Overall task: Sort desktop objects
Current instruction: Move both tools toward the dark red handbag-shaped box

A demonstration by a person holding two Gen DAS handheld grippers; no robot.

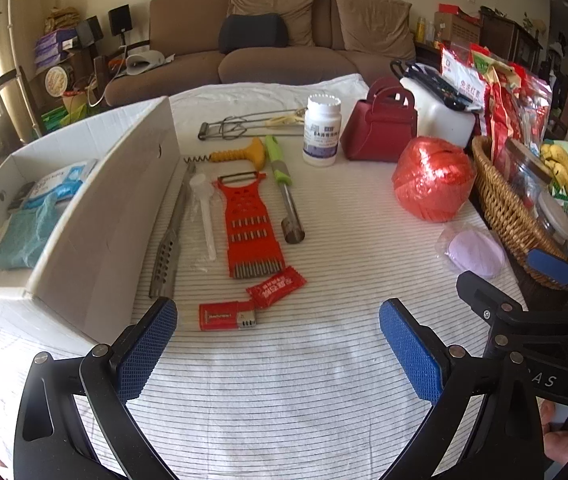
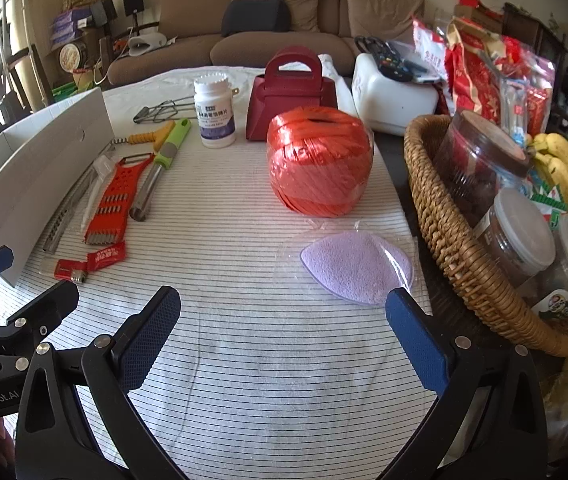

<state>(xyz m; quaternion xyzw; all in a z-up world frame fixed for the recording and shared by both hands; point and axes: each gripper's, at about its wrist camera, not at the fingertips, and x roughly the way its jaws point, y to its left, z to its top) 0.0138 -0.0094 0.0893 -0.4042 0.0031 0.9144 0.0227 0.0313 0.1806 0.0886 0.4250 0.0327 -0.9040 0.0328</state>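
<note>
1. Our left gripper [image 1: 278,344] hangs over the striped cloth with its fingers spread wide and nothing between them. Our right gripper [image 2: 284,338] is the same: fingers apart, empty, over bare cloth.

2. We take the white cardboard box [image 1: 96,216] as our landmark. Just in front of the left gripper, on the near side of the box's long wall, lie a small red pack [image 1: 228,316] and a red sachet [image 1: 276,285], touching each other.

3. Along that same wall, from the box outward, lie metal tongs [image 1: 170,236], a clear plastic scoop [image 1: 204,216], a red grater [image 1: 250,228], a green-handled corer [image 1: 284,188], and, farther back, a yellow-handled corkscrew [image 1: 236,155] and a wire tool [image 1: 244,126].

4. Farther from the box stand a white pill bottle [image 2: 215,110], a dark red gift bag [image 2: 289,96] and a ball of red twine [image 2: 319,160]. A wrapped lilac sponge [image 2: 357,266] lies nearest the right gripper, well away from the box and beside the wicker basket [image 2: 451,248].

5. Inside the box we see only a blue-and-white packet [image 1: 62,182] and a teal cloth [image 1: 24,236].

6. We judge the sorting barely begun: almost everything is still on the counter, so each piece is yet to be picked up and placed.
</note>
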